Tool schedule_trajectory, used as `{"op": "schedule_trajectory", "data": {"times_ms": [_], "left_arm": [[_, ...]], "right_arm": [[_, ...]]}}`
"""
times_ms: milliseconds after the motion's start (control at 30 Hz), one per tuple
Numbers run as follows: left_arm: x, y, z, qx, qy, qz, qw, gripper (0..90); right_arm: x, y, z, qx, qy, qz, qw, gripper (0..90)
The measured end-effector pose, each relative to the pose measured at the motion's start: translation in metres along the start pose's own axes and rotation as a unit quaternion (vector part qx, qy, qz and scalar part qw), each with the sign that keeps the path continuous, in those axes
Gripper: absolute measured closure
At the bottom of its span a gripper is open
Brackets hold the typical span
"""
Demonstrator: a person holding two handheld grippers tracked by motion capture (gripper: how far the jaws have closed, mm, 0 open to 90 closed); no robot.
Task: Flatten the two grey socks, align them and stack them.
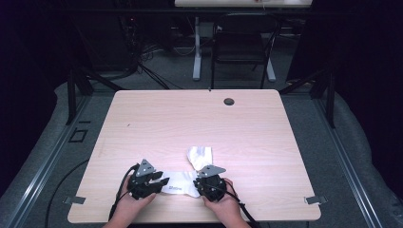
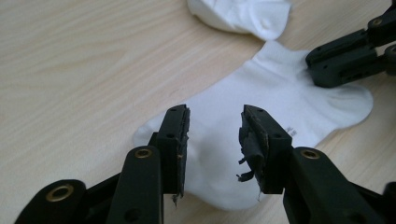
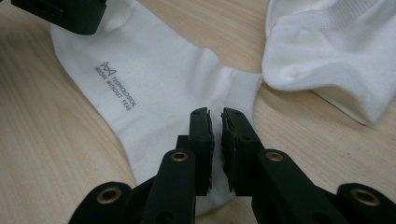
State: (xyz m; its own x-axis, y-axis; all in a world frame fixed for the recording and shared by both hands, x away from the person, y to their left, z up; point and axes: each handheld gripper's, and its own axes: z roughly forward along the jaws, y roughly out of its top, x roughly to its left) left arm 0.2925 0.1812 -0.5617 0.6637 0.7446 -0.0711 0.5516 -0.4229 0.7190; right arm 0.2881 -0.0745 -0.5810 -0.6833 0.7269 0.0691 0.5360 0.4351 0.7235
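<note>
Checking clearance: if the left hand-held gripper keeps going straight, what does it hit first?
Probably the flat white sock under its open jaws, then the right hand-held gripper on the sock's far end; depth is unclear.

Lab: dark framed rig, cables

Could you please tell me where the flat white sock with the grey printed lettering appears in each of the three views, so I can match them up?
High view: the flat sock lies near the table's front edge, between the two grippers.
Left gripper view: it runs from bottom centre to right of centre, under the open jaws.
Right gripper view: it runs from upper left to bottom centre, lettering visible.
Shared landmark: the crumpled second sock beside it.
</note>
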Motion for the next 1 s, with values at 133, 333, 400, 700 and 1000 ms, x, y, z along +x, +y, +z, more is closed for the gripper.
{"op": "schedule_trajectory", "data": {"times_ms": [133, 333, 400, 700, 1000], "left_arm": [[0.004, -0.006, 0.0, 0.017, -0.009, -0.01, 0.9998, 57.7], [-0.001, -0.01, 0.005, 0.029, -0.01, 0.0, 0.9995, 56.0], [-0.006, -0.012, 0.007, 0.028, -0.008, 0.009, 0.9995, 55.9], [-0.021, -0.013, 0.007, 0.028, -0.02, 0.011, 0.9993, 55.3], [-0.027, -0.016, 0.005, 0.028, -0.028, 0.002, 0.9992, 54.5]], "right_arm": [[-0.002, -0.001, -0.001, 0.0, 0.001, 0.002, 1.0, 82.9], [-0.007, -0.003, -0.006, 0.011, 0.005, 0.015, 0.9998, 84.6], [-0.009, -0.004, -0.008, 0.013, 0.004, 0.019, 0.9997, 85.0], [-0.014, -0.008, -0.019, 0.037, 0.003, 0.023, 0.9991, 85.3], [-0.014, -0.009, -0.024, 0.055, 0.004, 0.025, 0.9982, 84.6]]}}
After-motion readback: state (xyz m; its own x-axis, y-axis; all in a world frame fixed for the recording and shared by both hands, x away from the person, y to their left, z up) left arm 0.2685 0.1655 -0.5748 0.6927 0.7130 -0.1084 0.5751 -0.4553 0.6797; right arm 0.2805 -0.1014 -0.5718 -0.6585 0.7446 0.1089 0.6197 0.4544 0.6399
